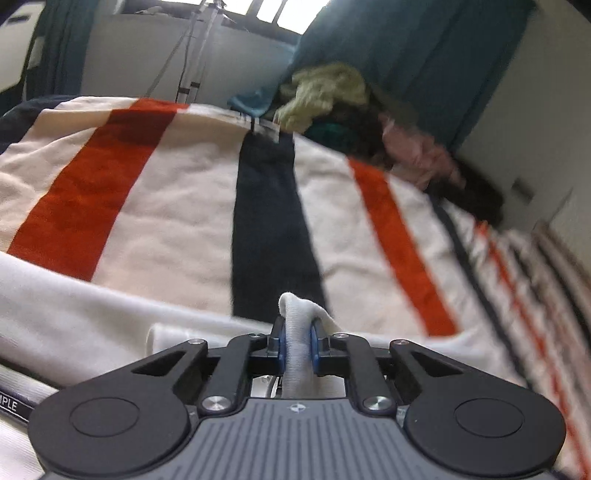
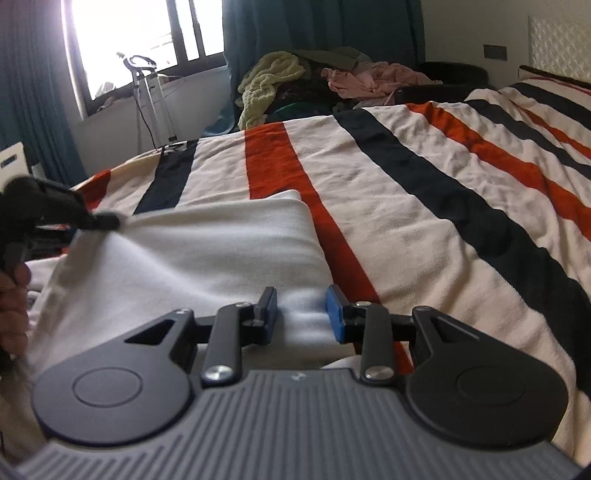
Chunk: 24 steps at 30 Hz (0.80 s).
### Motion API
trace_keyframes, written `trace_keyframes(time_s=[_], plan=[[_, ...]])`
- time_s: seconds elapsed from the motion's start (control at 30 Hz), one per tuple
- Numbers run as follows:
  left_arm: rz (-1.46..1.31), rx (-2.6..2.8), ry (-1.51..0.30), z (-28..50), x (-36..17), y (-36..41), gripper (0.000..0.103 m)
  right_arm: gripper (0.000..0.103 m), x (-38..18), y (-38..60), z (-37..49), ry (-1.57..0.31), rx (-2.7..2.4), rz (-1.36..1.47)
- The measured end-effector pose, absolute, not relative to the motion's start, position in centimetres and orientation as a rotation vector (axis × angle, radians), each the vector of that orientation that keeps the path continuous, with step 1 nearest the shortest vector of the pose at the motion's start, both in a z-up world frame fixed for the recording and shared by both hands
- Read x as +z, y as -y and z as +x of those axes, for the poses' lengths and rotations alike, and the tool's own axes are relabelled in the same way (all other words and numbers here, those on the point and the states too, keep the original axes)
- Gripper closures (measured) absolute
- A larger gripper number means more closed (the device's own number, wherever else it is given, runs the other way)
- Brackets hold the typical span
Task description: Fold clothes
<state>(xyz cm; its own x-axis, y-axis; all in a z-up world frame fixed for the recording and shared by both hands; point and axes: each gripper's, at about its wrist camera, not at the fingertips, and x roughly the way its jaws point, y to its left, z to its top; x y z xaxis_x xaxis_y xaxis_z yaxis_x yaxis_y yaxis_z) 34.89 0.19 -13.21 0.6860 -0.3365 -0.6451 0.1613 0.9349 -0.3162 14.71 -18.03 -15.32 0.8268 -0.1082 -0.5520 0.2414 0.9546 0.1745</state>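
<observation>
A white garment lies on the striped bed cover. My left gripper is shut on a bunched fold of the white garment, pinched between its blue pads. In the right wrist view the left gripper holds the garment's far left edge, lifted off the bed. My right gripper is open, its blue pads apart over the garment's near edge, with cloth lying between them.
The bed cover has cream, orange and navy stripes. A heap of other clothes, yellow-green, pink and dark, lies at the bed's far side by teal curtains. A stand is under the window.
</observation>
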Motion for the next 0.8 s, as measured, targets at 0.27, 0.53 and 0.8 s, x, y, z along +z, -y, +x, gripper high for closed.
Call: trace_keyframes(time_s=[0.27, 0.53, 0.8], plan=[[-0.178, -0.234, -0.677, 31.2, -11.4, -0.9, 0.056, 0.07, -14.6, 18.1, 14.5, -0.582, -0.185, 0.272], [-0.148, -0.201, -0.567, 21.7, -7.4, -1.4, 0.041, 0.07, -11.7, 16.3, 11.4, -0.503, -0.097, 0.181], [-0.109, -0.245, -0.497, 10.3, -4.2, -1.4, 0.025, 0.07, -8.7, 15.1, 6.7, -0.445, -0.03, 0.166]])
